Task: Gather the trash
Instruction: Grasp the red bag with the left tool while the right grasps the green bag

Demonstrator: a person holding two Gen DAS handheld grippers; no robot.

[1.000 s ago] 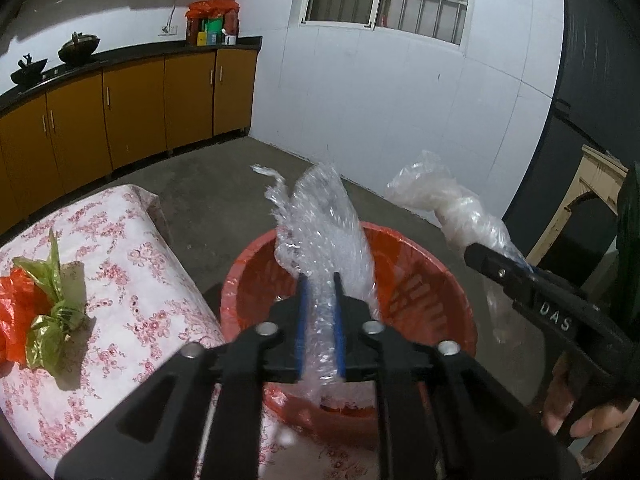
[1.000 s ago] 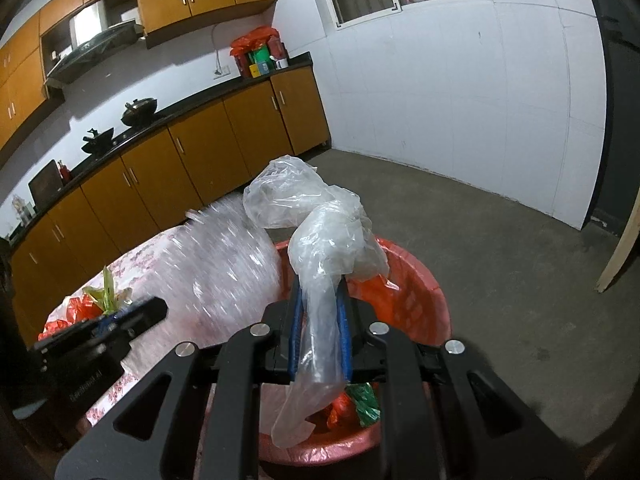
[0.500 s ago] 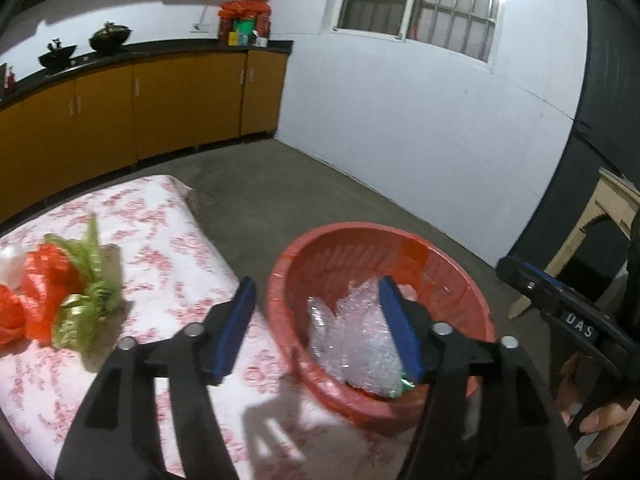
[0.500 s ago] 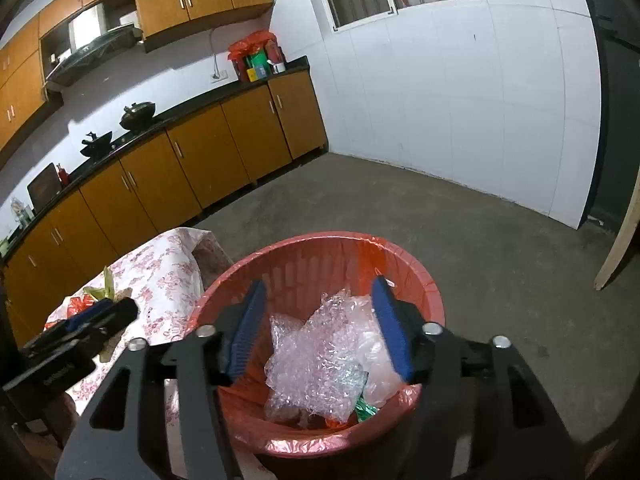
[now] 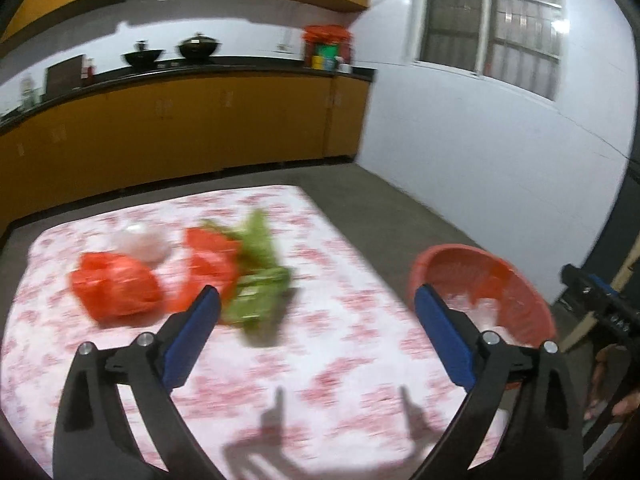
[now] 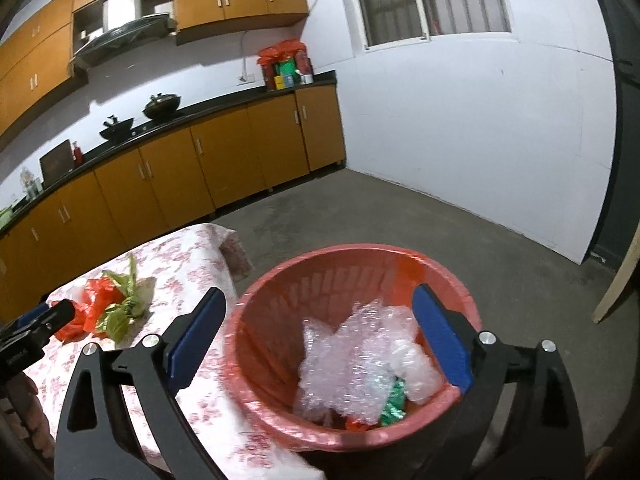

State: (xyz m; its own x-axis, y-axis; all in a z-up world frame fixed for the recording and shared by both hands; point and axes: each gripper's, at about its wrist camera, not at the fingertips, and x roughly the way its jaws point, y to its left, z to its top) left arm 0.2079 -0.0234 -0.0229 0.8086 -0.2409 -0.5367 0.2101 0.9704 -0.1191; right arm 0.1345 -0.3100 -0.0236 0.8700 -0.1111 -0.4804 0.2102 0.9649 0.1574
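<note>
A red basket holds bubble wrap and clear plastic; it also shows at the right of the left wrist view. My right gripper is open and empty above the basket. My left gripper is open and empty over the flowered tablecloth. On the cloth lie a red plastic bag, a second red piece, green wrapping and a pale clear bag. The same red and green trash shows in the right wrist view.
Yellow cabinets with a dark counter run along the back wall. The floor is bare concrete. A wooden frame leans at the far right. The left gripper's tip shows at the left of the right wrist view.
Both grippers opened and dropped the bubble wrap and clear plastic into the basket. My left gripper then swung left over the table towards the red and green trash.
</note>
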